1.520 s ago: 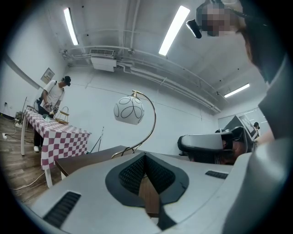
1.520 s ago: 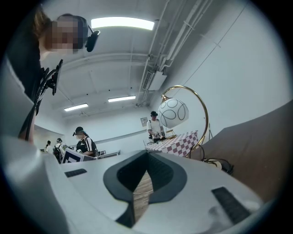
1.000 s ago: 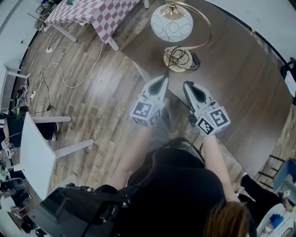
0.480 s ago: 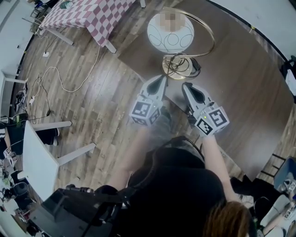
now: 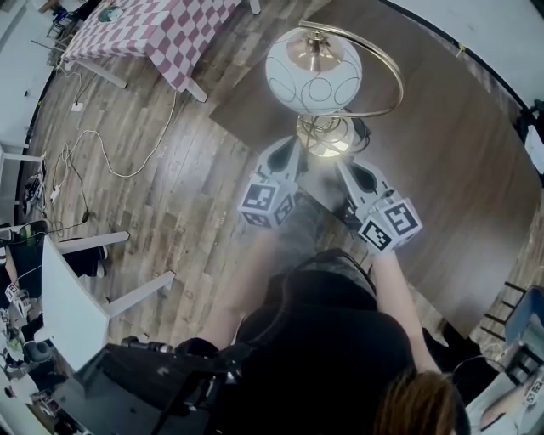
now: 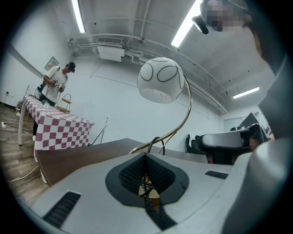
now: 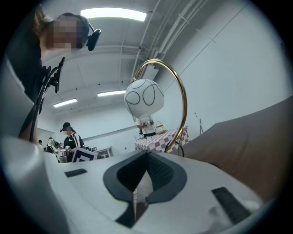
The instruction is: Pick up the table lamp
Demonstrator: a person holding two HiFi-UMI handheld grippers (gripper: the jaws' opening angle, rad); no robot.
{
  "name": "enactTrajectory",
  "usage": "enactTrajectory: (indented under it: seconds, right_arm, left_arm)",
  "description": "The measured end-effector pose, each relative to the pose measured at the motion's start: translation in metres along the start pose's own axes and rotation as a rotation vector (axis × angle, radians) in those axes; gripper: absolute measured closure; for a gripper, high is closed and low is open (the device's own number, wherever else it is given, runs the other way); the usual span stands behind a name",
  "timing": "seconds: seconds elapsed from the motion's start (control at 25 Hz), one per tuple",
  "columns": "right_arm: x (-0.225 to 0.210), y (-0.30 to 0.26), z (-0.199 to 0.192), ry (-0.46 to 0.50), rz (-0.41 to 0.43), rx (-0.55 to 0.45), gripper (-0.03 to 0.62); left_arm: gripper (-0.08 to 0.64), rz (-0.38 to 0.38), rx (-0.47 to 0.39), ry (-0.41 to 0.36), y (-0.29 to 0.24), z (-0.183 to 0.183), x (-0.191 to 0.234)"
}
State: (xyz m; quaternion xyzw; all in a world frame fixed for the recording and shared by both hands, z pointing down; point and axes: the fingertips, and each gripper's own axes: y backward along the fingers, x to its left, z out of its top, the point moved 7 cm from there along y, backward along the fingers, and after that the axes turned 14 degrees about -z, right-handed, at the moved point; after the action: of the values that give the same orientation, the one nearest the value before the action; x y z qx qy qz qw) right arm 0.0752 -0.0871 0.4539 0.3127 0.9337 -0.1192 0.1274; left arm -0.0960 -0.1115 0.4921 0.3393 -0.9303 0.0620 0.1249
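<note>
The table lamp has a white globe shade point(image 5: 313, 68), a curved gold arm point(image 5: 393, 81) and a round gold base point(image 5: 325, 134) with a black cord coiled on it. It stands near the corner of a dark brown table point(image 5: 442, 144). My left gripper point(image 5: 297, 144) is shut, its tip just left of the base. My right gripper point(image 5: 343, 163) is shut too, its tip just short of the base on the right. The left gripper view has the globe point(image 6: 160, 80) above the closed jaws point(image 6: 145, 157). In the right gripper view the globe point(image 7: 144, 97) hangs ahead of the shut gripper point(image 7: 146, 155).
A table with a red-and-white checked cloth point(image 5: 161, 25) stands at the far left. A white cable point(image 5: 110, 144) trails over the wooden floor. A white table point(image 5: 68, 289) is at the near left. A person point(image 6: 55, 84) stands by the checked table.
Both grippers have moved forward and come closer to the lamp's base, still shut. The lamp has not moved on the table.
</note>
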Motion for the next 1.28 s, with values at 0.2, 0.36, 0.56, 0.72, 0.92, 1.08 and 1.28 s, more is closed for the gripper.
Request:
enactTrajectory:
  seconds: [0.2,0.36,0.56,0.72,0.92,1.08,1.28]
  right_arm:
    - [-0.011,-0.011,-0.001,-0.005,-0.008,-0.005,0.591]
    - [-0.018,-0.024,-0.003,-0.020,-0.004,-0.001,0.591]
    - [-0.022,-0.032,-0.004,-0.012,0.008,-0.002,0.591]
    - [-0.028,-0.039,-0.007,-0.016,0.013,0.010,0.590]
    - [-0.026,-0.042,-0.011,-0.023,0.017,0.012,0.590]
    - [-0.028,-0.041,-0.010,-0.021,0.015,0.015,0.591]
    - [-0.031,-0.038,-0.008,-0.021,0.007,0.013,0.591]
  left_arm:
    - [0.558,0.019,0.000,-0.006,-0.013,-0.004,0.020]
    - [0.526,0.017,0.011,-0.003,-0.025,-0.007,0.032]
    - [0.520,0.014,0.037,-0.019,-0.033,-0.013,0.037]
    - [0.465,0.008,0.046,-0.021,-0.041,-0.015,0.041]
    - [0.465,0.002,0.052,-0.031,-0.044,-0.015,0.046]
    - [0.465,-0.004,0.060,-0.030,-0.048,-0.015,0.046]
    - [0.465,-0.003,0.068,-0.029,-0.053,-0.016,0.046]
